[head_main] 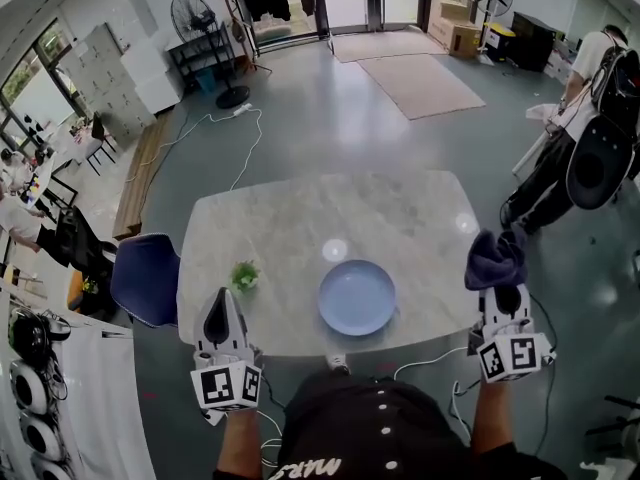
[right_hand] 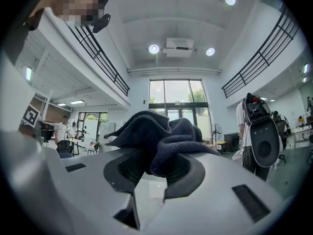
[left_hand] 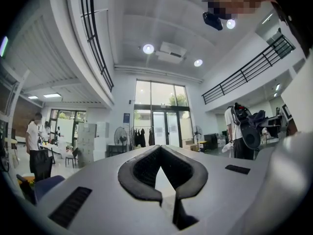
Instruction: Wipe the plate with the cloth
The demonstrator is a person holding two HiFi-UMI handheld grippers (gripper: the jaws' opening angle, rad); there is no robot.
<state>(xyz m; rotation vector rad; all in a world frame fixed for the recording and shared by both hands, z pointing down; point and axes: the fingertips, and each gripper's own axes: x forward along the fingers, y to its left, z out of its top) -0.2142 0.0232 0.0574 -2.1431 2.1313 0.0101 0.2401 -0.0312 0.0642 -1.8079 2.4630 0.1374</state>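
A round pale blue plate (head_main: 357,296) lies near the front edge of the marble table (head_main: 300,228), between my two grippers. My right gripper (head_main: 500,286) hovers off the table's right front corner, shut on a bunched dark navy cloth (head_main: 496,256). In the right gripper view the cloth (right_hand: 164,133) bulges up out of the gripper (right_hand: 152,155) tips. My left gripper (head_main: 221,306) is over the table's front left edge, left of the plate. In the left gripper view the left gripper (left_hand: 160,150) has its pads together with nothing between them. Both grippers point about level into the hall.
A small green clump (head_main: 245,274) lies on the table left of the plate. A blue chair (head_main: 145,276) stands at the table's left side. A person with a backpack (head_main: 595,118) stands at the right. Cables (head_main: 225,138) run across the floor beyond the table.
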